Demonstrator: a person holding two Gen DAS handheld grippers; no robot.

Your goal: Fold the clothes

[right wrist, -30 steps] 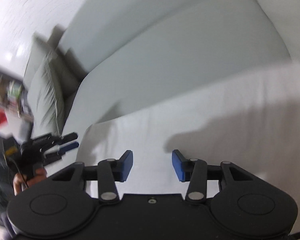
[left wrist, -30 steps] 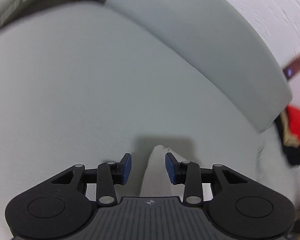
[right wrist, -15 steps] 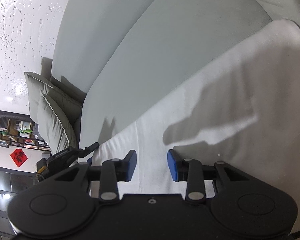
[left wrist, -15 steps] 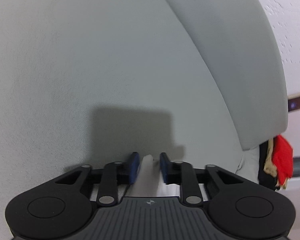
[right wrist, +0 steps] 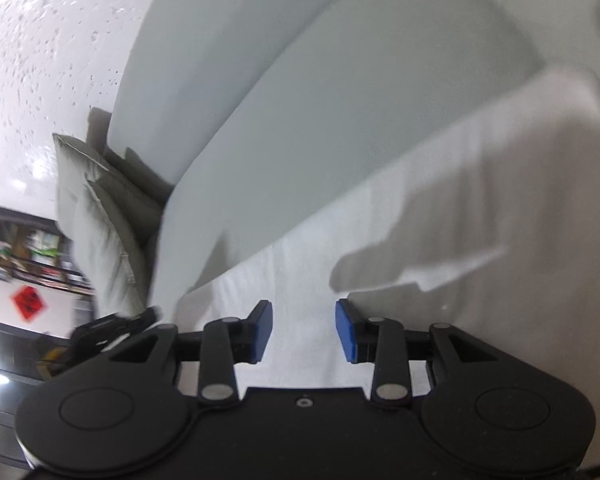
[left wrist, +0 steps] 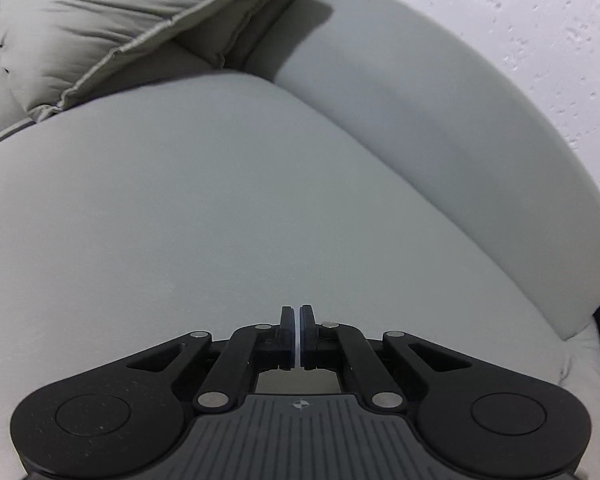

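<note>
A white cloth point(right wrist: 440, 208) lies spread over the grey sofa seat point(right wrist: 340, 120) in the right wrist view. My right gripper point(right wrist: 304, 328) hovers low over it, open, with cloth showing between the blue pads point(right wrist: 262, 330) but not pinched. My left gripper point(left wrist: 299, 320) is shut, and only a thin white sliver of the cloth point(left wrist: 299, 338) shows between its pads. The rest of the cloth is hidden below it. In the right wrist view, the left gripper point(right wrist: 150, 315) appears blurred at the cloth's far left corner.
The grey sofa seat point(left wrist: 180, 220) stretches ahead of the left gripper, with the backrest point(left wrist: 440, 132) to the right and a beige pillow point(left wrist: 100, 20) at the top left. Two pillows point(right wrist: 100, 232), blurred shelves and a red diamond sign point(right wrist: 29, 302) lie left of the sofa.
The left gripper's jaws closed on the upright fold of white cloth, and it rose and tilted so the pillow came into view. The right gripper stayed nearly in place over the cloth.
</note>
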